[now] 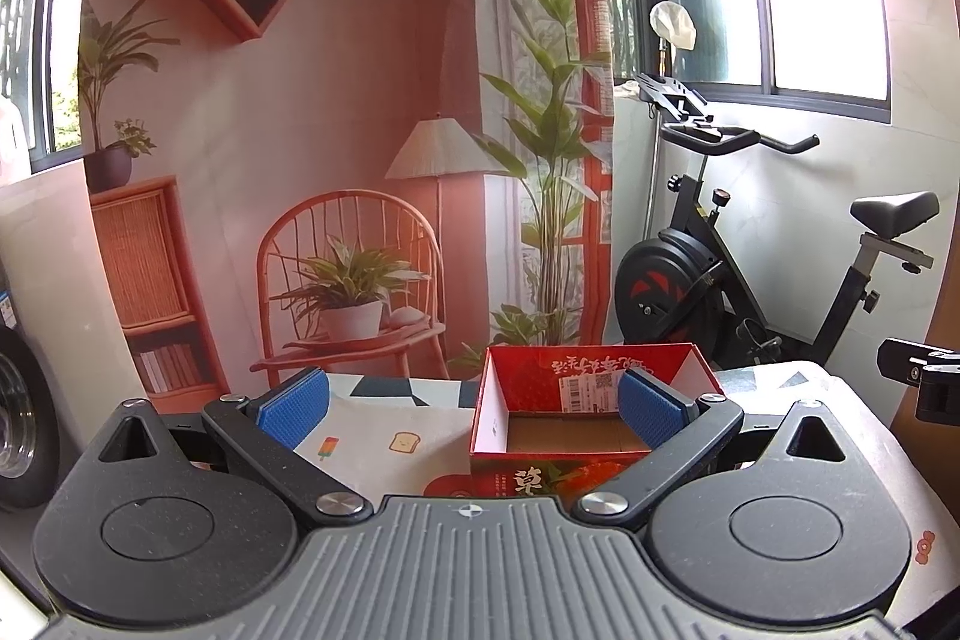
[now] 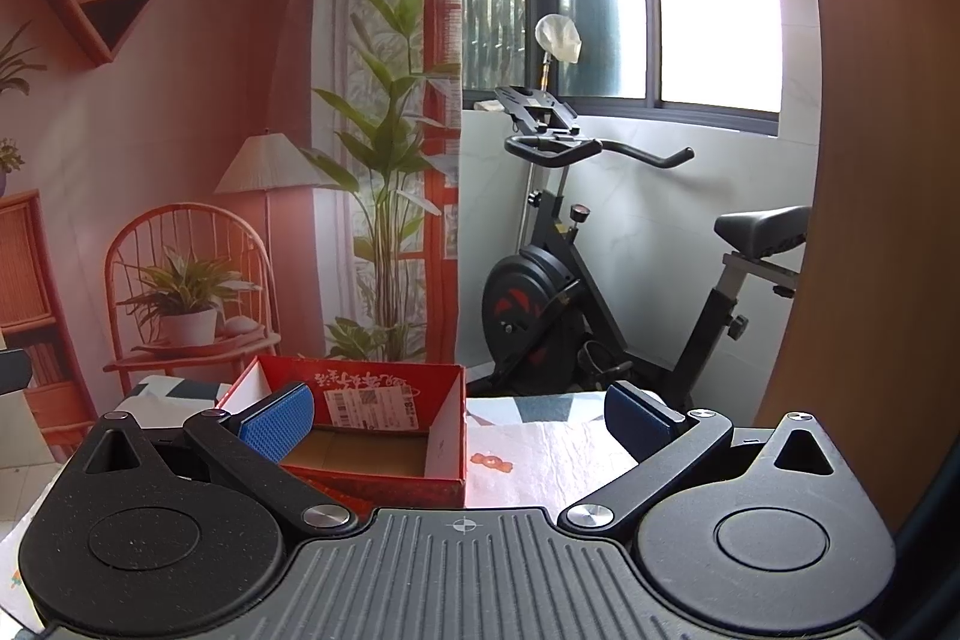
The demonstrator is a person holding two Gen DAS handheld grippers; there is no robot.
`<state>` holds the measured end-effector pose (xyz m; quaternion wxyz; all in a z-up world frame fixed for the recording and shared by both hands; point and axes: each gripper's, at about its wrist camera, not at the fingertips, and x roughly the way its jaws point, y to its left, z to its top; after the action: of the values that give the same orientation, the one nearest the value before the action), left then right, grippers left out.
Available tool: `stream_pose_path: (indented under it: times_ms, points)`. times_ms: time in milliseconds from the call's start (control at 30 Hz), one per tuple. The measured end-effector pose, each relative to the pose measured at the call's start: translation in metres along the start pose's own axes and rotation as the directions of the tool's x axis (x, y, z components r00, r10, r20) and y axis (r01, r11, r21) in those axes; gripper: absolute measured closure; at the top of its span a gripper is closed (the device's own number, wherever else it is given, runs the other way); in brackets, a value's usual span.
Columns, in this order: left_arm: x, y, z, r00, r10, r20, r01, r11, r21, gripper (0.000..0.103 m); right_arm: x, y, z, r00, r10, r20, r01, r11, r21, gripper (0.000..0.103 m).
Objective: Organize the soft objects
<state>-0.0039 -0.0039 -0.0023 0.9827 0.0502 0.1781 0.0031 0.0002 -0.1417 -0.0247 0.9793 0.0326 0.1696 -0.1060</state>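
Red box (image 1: 591,421) near the table's (image 2: 570,436) far edge looks empty; no soft objects visible. Left gripper (image 1: 474,409) and right gripper (image 2: 459,421) spread wide, holding nothing — likely barely started.

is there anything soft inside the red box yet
No, in the left wrist view the red box is open and shows only its bare cardboard floor, with nothing lying in it.

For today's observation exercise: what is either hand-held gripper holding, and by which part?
Nothing. The left hand-held gripper and right hand-held gripper are both open and empty.
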Motion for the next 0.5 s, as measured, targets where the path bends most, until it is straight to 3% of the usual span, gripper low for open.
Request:
stream_pose_path:
  times_ms: [500]
  points:
    - [0.0011,-0.0004,-0.0012,1.0,-0.002,-0.005,0.001,1.0,-0.002,0.0,-0.0004,0.0012,-0.0001,1.0,0.001,-0.002,-0.001,1.0,0.0,0.0]
